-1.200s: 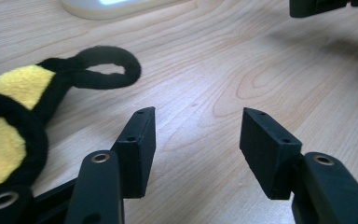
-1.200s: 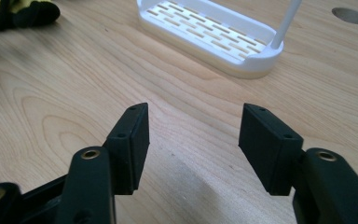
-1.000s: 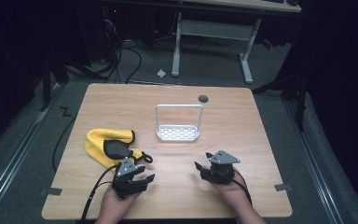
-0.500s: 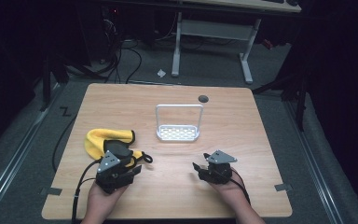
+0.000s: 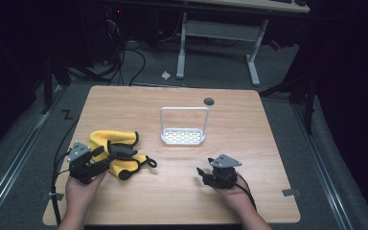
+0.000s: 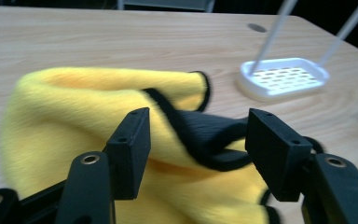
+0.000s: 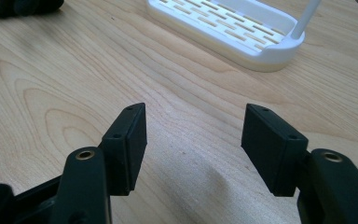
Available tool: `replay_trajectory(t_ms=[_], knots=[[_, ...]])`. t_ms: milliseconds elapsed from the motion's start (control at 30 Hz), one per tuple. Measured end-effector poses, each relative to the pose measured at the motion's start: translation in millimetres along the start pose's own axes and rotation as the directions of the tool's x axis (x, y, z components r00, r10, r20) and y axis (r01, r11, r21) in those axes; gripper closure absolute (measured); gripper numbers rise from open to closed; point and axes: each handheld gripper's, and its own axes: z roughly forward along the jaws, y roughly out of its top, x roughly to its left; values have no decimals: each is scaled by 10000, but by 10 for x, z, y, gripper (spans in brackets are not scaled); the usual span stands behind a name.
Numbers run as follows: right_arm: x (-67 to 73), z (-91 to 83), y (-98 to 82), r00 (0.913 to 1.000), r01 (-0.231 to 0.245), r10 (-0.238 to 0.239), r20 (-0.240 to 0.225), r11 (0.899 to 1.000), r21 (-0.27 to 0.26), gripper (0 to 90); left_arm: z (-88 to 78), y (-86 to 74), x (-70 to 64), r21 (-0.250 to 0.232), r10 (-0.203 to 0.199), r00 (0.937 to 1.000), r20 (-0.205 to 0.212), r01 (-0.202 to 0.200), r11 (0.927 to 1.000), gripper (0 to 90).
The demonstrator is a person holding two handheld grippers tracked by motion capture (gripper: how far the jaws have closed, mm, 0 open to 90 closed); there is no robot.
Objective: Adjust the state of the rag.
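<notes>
Opening jaws: left gripper (image 6: pixel 193 140), just widening, over the yellow cloth (image 6: pixel 74 121), not pressing it.
Right gripper (image 7: pixel 193 140): jaws apart above bare table (image 7: pixel 51 70).

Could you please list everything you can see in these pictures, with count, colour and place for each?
cloth: one, yellow with black trim, crumpled on the table's left side, in front of the left gripper
rack: one, white, slotted base with an upright wire frame, near the table's middle
table: one, light wood, with a dark round hole near its far edge
desk legs: white, on the floor beyond the table
cables: several, black, on the floor at far left
left gripper: one, black, jaws open and just widened, cloth between them, unpressed
right gripper: one, black, jaws open over bare wood, near right
hands: two, at the near edge
</notes>
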Motion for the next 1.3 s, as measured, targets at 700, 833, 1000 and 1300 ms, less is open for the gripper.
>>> replay_trajectory(t_ms=[700, 833, 1000, 1300], knots=[[24, -1, 0, 10000, 43, -43, -47, 10000, 27, 410, 382, -270, -88, 2415, 871, 9961, -159, -808, 9670, 778], [17, -5, -1, 10000, -11, 11, -66, 10000, 23, 411, 355, -316, -231, 2469, 1055, 9934, 443, -1132, 9624, 779], [19, -15, -2, 10000, -8, 8, -60, 10000, 0, 412, 313, -357, -379, 2574, 1312, 9876, 857, -1492, 9547, 782], [17, -23, -2, 9999, -4, 4, -108, 10000, -72, 414, 252, -413, -636, 2895, 1325, 9737, 1852, -1829, 9396, 783]])
